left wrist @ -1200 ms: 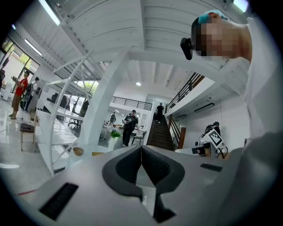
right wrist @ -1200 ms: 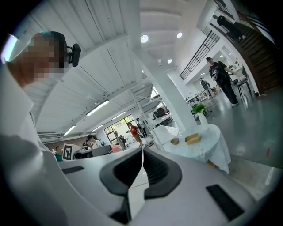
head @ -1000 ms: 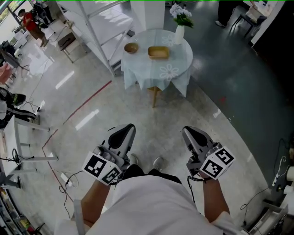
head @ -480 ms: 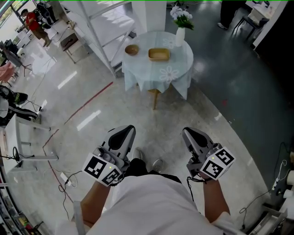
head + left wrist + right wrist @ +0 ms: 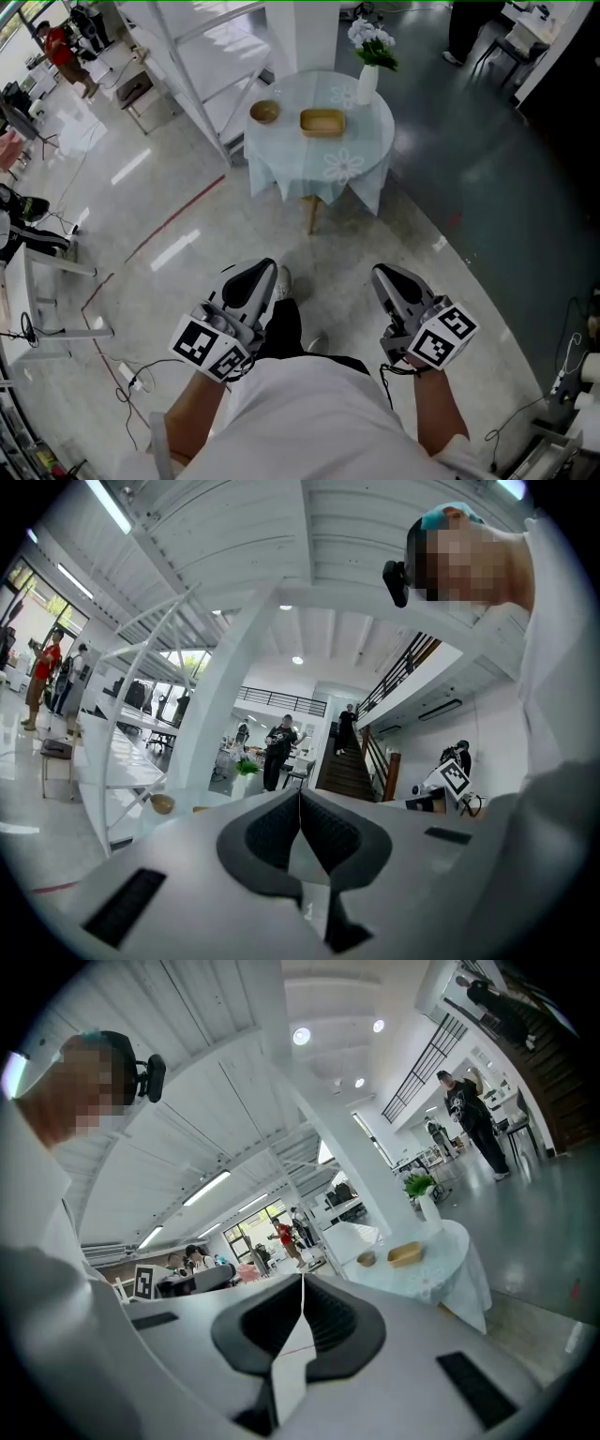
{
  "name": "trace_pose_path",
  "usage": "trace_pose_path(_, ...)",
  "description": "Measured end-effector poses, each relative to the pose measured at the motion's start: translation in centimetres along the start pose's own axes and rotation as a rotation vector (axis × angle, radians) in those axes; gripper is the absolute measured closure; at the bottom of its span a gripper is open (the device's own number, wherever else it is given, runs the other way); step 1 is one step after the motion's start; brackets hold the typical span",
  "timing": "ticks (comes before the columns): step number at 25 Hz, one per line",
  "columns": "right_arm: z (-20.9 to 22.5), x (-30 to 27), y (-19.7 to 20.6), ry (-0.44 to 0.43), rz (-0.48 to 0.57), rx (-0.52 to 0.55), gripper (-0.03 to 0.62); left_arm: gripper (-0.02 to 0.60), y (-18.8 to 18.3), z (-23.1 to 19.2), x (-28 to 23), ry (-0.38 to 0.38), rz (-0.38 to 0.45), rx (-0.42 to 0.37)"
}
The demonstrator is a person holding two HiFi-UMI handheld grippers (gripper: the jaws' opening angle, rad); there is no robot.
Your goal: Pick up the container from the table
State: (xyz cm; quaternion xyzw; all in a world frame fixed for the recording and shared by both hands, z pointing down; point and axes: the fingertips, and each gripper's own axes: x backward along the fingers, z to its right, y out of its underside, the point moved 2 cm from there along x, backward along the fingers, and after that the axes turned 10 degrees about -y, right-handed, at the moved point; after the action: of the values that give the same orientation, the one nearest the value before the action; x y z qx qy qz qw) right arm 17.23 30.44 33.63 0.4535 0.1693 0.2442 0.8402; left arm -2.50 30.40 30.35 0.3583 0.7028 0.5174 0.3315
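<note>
A rectangular wooden container (image 5: 322, 122) lies on a small round table (image 5: 361, 173) with a pale flowered cloth, far ahead of me. In the right gripper view the container (image 5: 405, 1254) shows small on the table (image 5: 441, 1279). A round wooden bowl (image 5: 264, 112) sits to its left, a white vase with flowers (image 5: 367, 77) to its right. My left gripper (image 5: 261, 272) and right gripper (image 5: 385, 274) hang low in front of my body, well short of the table, both shut and empty. The left gripper (image 5: 300, 803) has its jaws pressed together, and so does the right gripper (image 5: 302, 1290).
A white metal shelving frame (image 5: 202, 66) stands left of the table. A red line (image 5: 178, 211) and cables (image 5: 122, 370) lie on the glossy floor. People stand at benches far left (image 5: 56, 42). My foot (image 5: 281, 281) steps forward between the grippers.
The table has drawn slightly nearer and lower in the head view as I walk forward. One foot has stepped ahead between the grippers. Both grippers stay shut.
</note>
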Motion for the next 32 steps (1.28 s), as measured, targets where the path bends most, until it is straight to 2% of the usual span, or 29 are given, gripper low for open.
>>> trace_pose_path(6,3.6,-4.3,-1.3,0.015,-0.001,-0.023,0.571,0.561,-0.5,-4.0,-4.4,0.025,-0.01,0.001)
trace_pose_path(18,10.5,-14.5,-3.9,0.046,-0.04,-0.06,0.571,0.56,-1.6,-14.3,-12.9,0.025,-0.06,0.039)
trace_pose_path(32,14.9,-23.2,-7.3,0.099,-0.071,-0.077,0.571,0.56,-3.5,-22.9,-19.7,0.054,-0.1,0.078)
